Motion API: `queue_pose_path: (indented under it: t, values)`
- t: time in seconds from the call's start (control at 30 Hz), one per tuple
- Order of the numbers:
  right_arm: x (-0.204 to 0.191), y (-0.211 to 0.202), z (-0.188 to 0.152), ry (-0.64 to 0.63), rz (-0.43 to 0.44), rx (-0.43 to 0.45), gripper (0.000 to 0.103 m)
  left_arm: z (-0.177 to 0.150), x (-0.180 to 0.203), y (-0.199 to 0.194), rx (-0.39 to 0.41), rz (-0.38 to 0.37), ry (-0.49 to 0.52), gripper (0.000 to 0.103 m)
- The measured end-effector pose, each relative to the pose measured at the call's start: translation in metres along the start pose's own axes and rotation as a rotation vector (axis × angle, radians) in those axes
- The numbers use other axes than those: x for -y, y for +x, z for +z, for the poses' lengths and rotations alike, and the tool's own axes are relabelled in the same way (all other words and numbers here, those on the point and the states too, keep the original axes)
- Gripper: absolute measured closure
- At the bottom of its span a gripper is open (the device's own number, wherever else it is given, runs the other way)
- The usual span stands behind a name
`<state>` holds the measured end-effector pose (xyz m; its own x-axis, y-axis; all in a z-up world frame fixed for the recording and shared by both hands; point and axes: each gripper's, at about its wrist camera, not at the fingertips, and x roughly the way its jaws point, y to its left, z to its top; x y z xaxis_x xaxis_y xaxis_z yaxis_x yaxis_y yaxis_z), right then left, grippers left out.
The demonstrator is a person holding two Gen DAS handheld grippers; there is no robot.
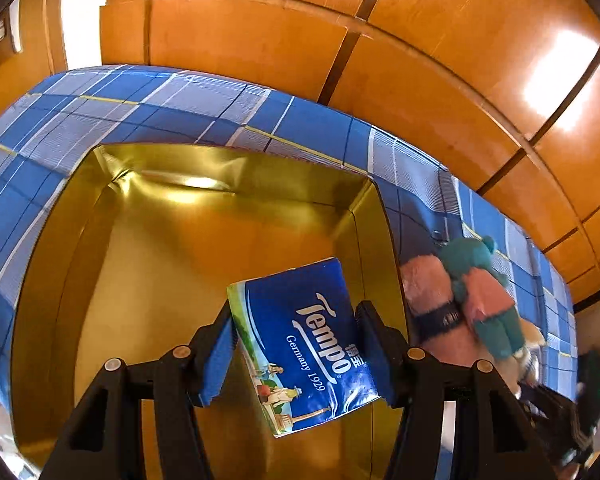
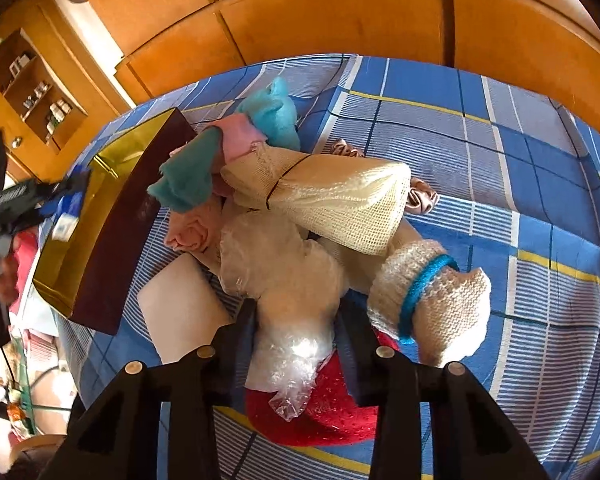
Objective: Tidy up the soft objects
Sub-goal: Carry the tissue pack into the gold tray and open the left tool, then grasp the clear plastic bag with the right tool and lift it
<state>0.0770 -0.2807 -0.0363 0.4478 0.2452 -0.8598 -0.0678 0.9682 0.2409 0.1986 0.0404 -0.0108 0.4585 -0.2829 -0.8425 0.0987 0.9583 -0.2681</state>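
Note:
My left gripper is shut on a blue Tempo tissue pack and holds it over the open gold-lined box on the blue plaid bed. In the right wrist view the same box lies at the left, with the left gripper and tissue pack above it. My right gripper is closed around a clear plastic-wrapped soft bundle in a pile of soft things: a cream mesh roll, a white knit piece with a blue band, a red knit item and a teal and pink plush.
The teal and pink plush lies right of the box in the left wrist view. A white flat pad lies by the box. A pink scrunchie sits behind the pile. Wooden wardrobe panels stand behind the bed.

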Motion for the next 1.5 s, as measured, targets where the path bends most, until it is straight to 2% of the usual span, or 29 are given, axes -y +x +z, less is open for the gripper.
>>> queue_pose_path:
  t: [0.33, 0.43, 0.53, 0.67, 0.8, 0.87, 1.0, 1.2, 1.5]
  values:
    - [-0.007, -0.001, 0.001, -0.05, -0.039, 0.007, 0.066, 0.043, 0.022, 0.043, -0.003, 0.07, 0.065, 0.042]
    - [-0.009, 0.001, 0.002, -0.057, -0.045, 0.007, 0.066, 0.048, 0.022, 0.04, 0.013, 0.074, 0.052, 0.041]
    - [-0.011, 0.001, 0.001, -0.07, -0.055, 0.007, 0.066, 0.044, 0.018, 0.027, 0.048, 0.08, 0.032, 0.033]
    - [-0.012, 0.002, 0.001, -0.076, -0.061, 0.006, 0.066, 0.027, 0.013, 0.001, 0.103, 0.104, 0.024, 0.03]
    - [-0.012, 0.003, 0.001, -0.074, -0.053, -0.001, 0.066, -0.005, 0.015, -0.031, 0.185, 0.149, 0.041, 0.027]
    - [-0.01, 0.004, 0.0, -0.069, -0.048, -0.002, 0.066, -0.02, 0.017, -0.045, 0.226, 0.17, 0.054, 0.02]
    - [-0.009, 0.004, -0.001, -0.068, -0.049, -0.001, 0.066, -0.052, 0.021, -0.069, 0.286, 0.2, 0.061, 0.016]
    - [-0.016, 0.002, -0.002, -0.108, -0.096, 0.016, 0.067, -0.083, 0.022, -0.086, 0.298, 0.222, 0.067, 0.016]
    - [-0.022, -0.002, -0.003, -0.154, -0.129, 0.033, 0.068, -0.105, 0.013, -0.091, 0.28, 0.253, 0.032, 0.015]
